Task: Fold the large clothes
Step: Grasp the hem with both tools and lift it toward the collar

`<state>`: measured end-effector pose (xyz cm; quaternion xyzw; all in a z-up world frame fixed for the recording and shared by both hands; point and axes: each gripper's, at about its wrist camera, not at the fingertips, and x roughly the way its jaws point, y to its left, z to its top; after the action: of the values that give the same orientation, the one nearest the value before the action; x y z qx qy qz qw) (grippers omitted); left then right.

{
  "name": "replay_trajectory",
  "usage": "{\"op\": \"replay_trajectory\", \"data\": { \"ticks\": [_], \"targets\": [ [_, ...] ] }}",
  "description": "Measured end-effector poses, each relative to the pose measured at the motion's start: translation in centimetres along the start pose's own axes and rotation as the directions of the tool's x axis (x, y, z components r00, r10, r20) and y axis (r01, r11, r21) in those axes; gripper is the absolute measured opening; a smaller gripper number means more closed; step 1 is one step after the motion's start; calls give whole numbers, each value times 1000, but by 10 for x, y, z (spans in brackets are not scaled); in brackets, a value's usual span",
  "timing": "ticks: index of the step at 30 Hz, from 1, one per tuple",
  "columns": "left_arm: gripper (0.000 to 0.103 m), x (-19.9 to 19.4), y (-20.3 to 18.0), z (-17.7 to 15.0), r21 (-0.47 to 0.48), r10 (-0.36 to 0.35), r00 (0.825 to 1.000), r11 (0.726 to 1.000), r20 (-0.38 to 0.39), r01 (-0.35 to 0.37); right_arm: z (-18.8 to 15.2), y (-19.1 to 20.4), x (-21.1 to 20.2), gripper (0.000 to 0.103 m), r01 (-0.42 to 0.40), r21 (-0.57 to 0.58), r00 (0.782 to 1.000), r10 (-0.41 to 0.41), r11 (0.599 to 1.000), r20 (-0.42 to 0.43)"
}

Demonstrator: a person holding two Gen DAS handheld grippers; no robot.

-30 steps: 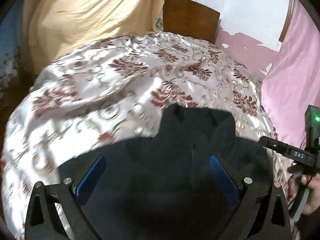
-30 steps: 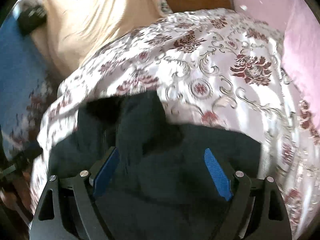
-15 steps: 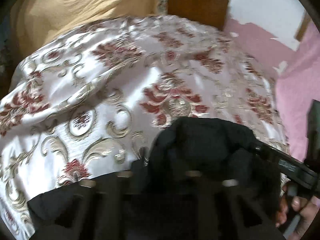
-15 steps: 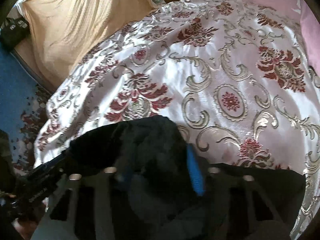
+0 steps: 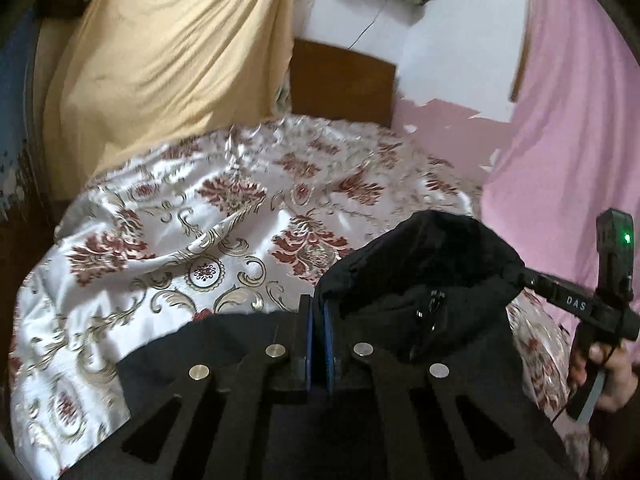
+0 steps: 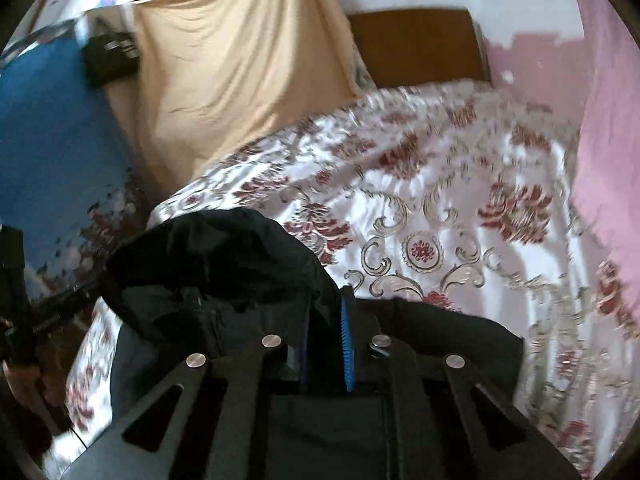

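Note:
A black hooded jacket [image 5: 424,280] with a front zipper lies on a floral satin bedspread [image 5: 180,240]. My left gripper [image 5: 317,308] is shut on the jacket's edge beside the hood, which bulges up to its right. My right gripper [image 6: 326,312] is shut on the jacket [image 6: 224,264] at the other side of the hood, cloth pinched between its blue pads [image 6: 347,344]. The right gripper also shows at the right edge of the left wrist view [image 5: 580,304]. The jacket's lower part is hidden under both grippers.
A yellow cloth [image 5: 168,60] hangs at the back left and a pink sheet [image 5: 568,128] on the right. A brown headboard [image 5: 340,80] stands behind the bed. Blue flooring [image 6: 52,140] lies to the left of the bed.
Both grippers went from open above the jacket to shut on its hood edges. The hood area is now lifted and bunched, and both views have tilted up toward the headboard.

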<state>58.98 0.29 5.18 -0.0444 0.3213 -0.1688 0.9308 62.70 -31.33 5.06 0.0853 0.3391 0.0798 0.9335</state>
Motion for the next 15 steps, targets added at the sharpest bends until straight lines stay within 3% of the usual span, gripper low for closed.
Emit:
{"op": "replay_trajectory", "data": {
  "ticks": [7, 10, 15],
  "targets": [
    [5, -62, -18, -44, 54, 10, 999, 998, 37, -12, -39, 41, -83, 10, 49, -225, 997, -34, 973, 71],
    [5, -73, -26, -67, 67, 8, 1000, 998, 25, -10, -61, 53, -99, 9, 91, -303, 995, -73, 949, 70],
    [4, -74, -26, -107, 23, 3, 1000, 1000, 1, -3, -99, 55, -104, 9, 135, -334, 991, -122, 933, 59]
  ]
}}
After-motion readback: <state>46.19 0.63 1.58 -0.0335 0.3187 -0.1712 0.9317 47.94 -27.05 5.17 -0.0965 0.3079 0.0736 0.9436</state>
